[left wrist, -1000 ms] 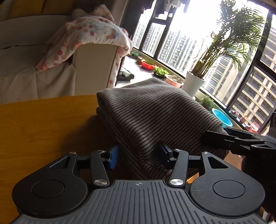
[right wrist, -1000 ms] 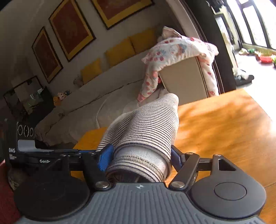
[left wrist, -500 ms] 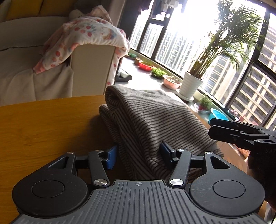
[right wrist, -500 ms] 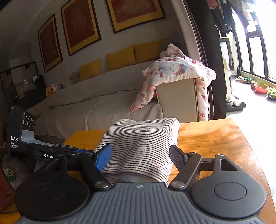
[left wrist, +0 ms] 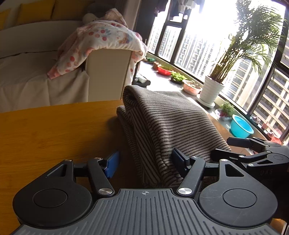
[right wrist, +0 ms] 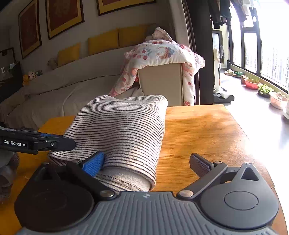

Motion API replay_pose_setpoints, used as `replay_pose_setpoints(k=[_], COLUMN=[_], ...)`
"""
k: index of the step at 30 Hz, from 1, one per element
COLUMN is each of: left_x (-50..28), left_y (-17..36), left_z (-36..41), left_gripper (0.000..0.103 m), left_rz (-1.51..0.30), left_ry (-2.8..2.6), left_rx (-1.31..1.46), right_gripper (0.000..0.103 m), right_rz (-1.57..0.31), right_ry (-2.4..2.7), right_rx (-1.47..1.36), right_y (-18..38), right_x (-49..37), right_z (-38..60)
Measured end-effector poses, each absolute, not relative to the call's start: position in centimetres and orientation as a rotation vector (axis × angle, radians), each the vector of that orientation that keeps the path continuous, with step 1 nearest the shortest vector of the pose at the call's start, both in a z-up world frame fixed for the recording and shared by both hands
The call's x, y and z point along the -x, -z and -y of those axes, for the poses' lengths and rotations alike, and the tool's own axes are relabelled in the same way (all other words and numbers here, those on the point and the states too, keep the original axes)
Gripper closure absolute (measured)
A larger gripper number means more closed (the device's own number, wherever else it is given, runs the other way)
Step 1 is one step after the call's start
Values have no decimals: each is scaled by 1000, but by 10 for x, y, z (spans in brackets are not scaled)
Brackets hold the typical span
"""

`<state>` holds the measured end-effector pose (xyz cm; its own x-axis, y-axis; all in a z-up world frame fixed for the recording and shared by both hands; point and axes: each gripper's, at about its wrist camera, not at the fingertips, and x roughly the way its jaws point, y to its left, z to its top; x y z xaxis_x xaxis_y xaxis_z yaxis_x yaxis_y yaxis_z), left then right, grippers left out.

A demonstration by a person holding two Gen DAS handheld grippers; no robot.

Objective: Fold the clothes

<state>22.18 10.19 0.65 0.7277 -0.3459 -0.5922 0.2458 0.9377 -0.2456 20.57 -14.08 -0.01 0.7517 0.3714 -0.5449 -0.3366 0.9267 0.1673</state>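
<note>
Striped garment (left wrist: 168, 123) is sitting folded in a thick bundle on the desk (left wrist: 54, 130), so I'm judging folding approx. done, w/ my left hand-held gripper (left wrist: 144, 160) & right hand-held gripper (right wrist: 146, 162) both gaping wide, gripping nothing.

Living room in a high-rise apt. Sofa (right wrist: 75, 85) w/ yellow cushions (right wrist: 103, 44), framed pics (right wrist: 63, 16) above. Potted palm (left wrist: 240, 54) by big windows (left wrist: 196, 41), towers outside.
</note>
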Motion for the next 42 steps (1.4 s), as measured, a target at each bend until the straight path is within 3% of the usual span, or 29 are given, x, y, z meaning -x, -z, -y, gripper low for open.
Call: replay_pose_setpoints(k=[2,4,7,18,25,42], left_x=[-207,-188,-151,-86,-98,-127], left_y=[-12,-17,-17,21,31,31], left_z=[-103,-103,-102,-80,-67,-61], left_gripper=[33,13,0,0,0,0], left_rz=[-670,-659,-661,-754,-702,-701], left_ry=[296,275,280,32,-65,-158], left_rx=[153,150,157,94,20,39], right_gripper=[0,0,0,0,0,0], right_rz=[-630,-630,-615,-656,-726,-695], right_ry=[-407,-422,-393,-288,-200,-234], right_rx=[-78,-67,-23,-30,30,71], right_y=[-4,-7,-9,7,23,29], right_x=[-197,-181,-152,-94,-111,-142], right_z=[143,143,146,158,154,146])
